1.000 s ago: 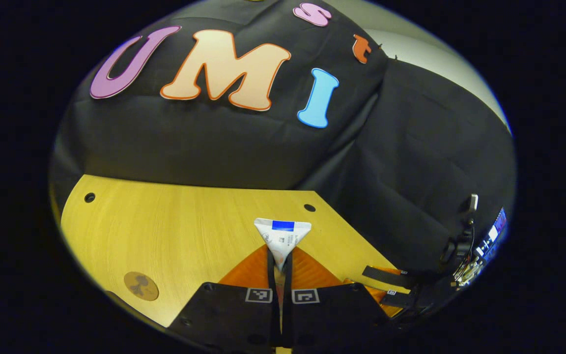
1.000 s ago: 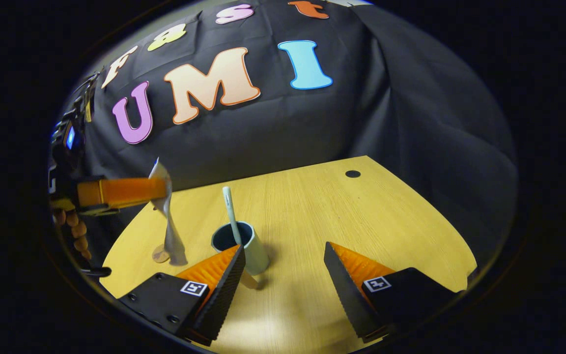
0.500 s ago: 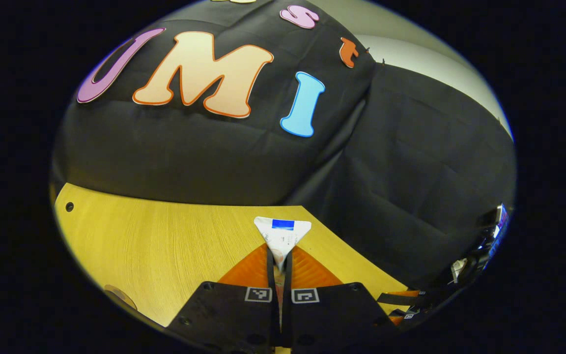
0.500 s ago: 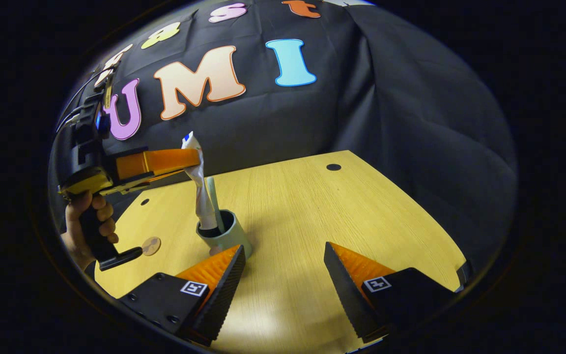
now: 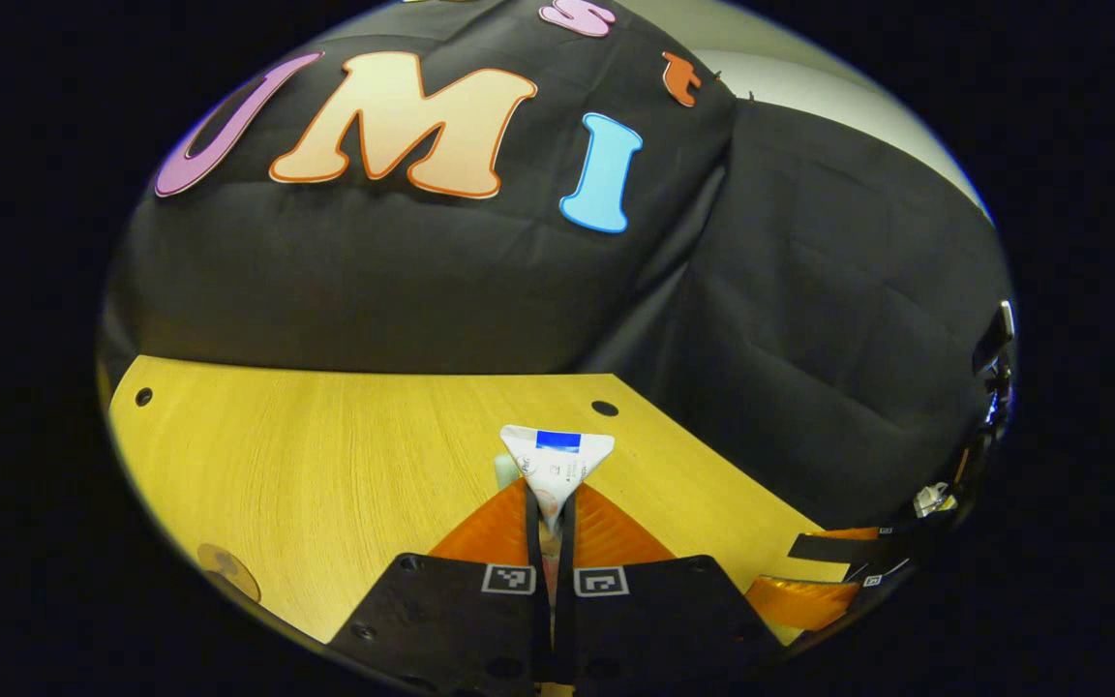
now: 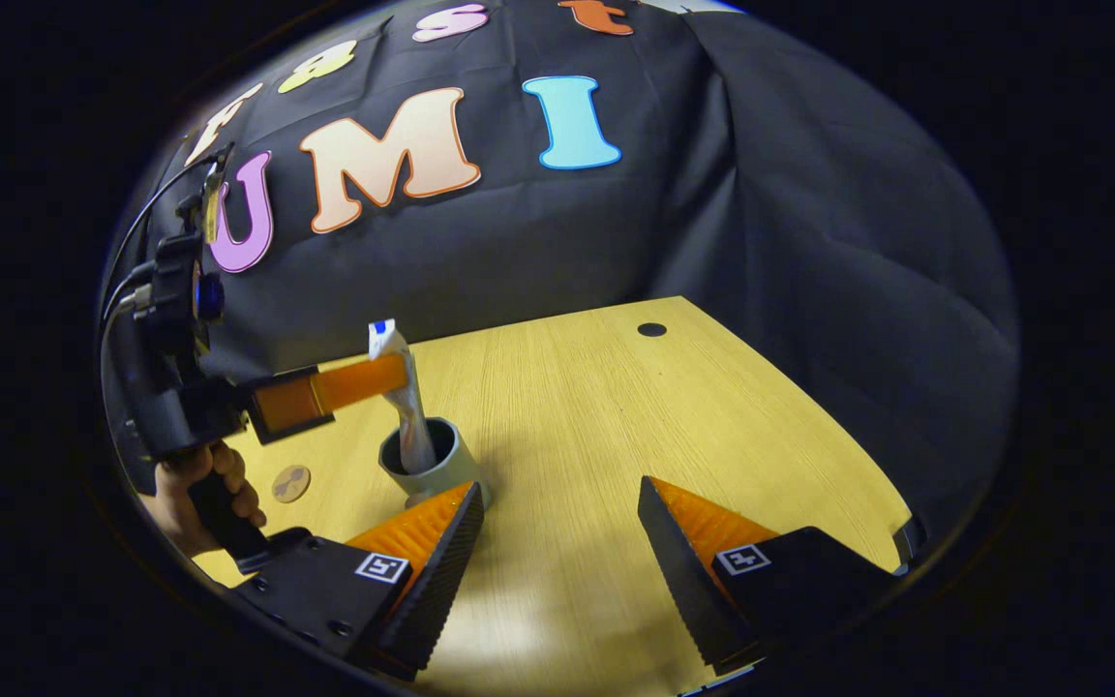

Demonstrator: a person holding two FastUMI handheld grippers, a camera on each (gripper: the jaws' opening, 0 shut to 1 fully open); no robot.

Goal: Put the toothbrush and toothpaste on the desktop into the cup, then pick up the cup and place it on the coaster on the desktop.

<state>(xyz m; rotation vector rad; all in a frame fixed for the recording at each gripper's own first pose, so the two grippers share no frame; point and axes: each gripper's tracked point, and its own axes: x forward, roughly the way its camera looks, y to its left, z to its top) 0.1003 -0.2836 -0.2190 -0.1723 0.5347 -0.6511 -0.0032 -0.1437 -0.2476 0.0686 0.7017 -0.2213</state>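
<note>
Left tongs (image 5: pixel 550 503) clenched on the toothpaste (image 5: pixel 556 465), gripping it near the flat crimped end; seen from the right gripper view, those tongs (image 6: pixel 403 373) hold the tube (image 6: pixel 409 416) roughly upright with its lower end down inside the cup (image 6: pixel 432 465). A hand (image 6: pixel 192 489) grips the handle at the left.

Cup stands upright on the counter (image 6: pixel 616 426), near-left of centre, just beyond the left finger of the right tongs (image 6: pixel 557 542). Right tongs released, fingers wide apart, hovering over bare counter, touching nothing.

Toothbrush: a pale tip (image 5: pixel 505 471) shows just left of the tube in the left gripper view; in the right gripper view can't separate it from the tube in the cup.

Coaster (image 6: pixel 290 483) flat on the counter to the left of the cup, apart from it; also at the near-left edge in the left gripper view (image 5: pixel 226 571). Right tongs (image 5: pixel 824 571) visible low on the right there.
</note>
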